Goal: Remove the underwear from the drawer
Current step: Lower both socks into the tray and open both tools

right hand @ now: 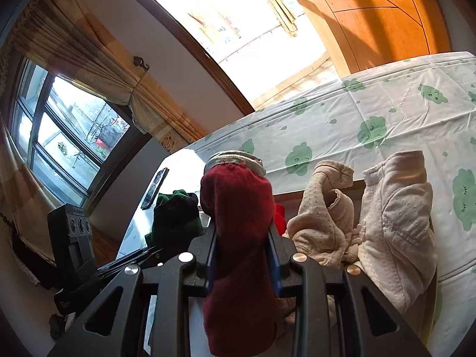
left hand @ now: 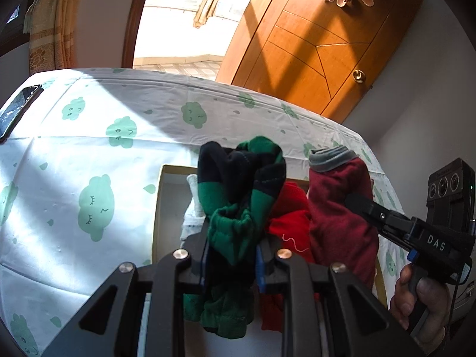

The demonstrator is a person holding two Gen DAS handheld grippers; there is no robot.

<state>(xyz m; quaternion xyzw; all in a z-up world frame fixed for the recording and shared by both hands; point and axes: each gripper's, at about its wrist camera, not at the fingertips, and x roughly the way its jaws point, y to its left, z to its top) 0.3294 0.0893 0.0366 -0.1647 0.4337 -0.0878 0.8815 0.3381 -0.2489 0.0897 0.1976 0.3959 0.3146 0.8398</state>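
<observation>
My left gripper [left hand: 232,250] is shut on a green-and-black pair of underwear [left hand: 241,196], which bunches up above the fingers and hangs below them. It is lifted over an open cardboard-coloured drawer box [left hand: 162,178] that holds a bright red garment [left hand: 291,217] and something white [left hand: 193,205]. My right gripper [right hand: 241,238] is shut on dark red underwear [right hand: 238,208] with a grey waistband. In the left wrist view the right gripper [left hand: 354,200] comes in from the right, a hand on its handle. The left gripper [right hand: 148,253] and its green garment [right hand: 175,214] show at the left of the right wrist view.
Two beige underwear pieces [right hand: 324,214] [right hand: 398,217] stand in the box's right side. The box lies on a white cloth with green clouds [left hand: 89,148]. A phone [left hand: 17,113] rests near the cloth's far left edge. A wooden door [left hand: 312,59] and a curtained window [right hand: 68,142] are behind.
</observation>
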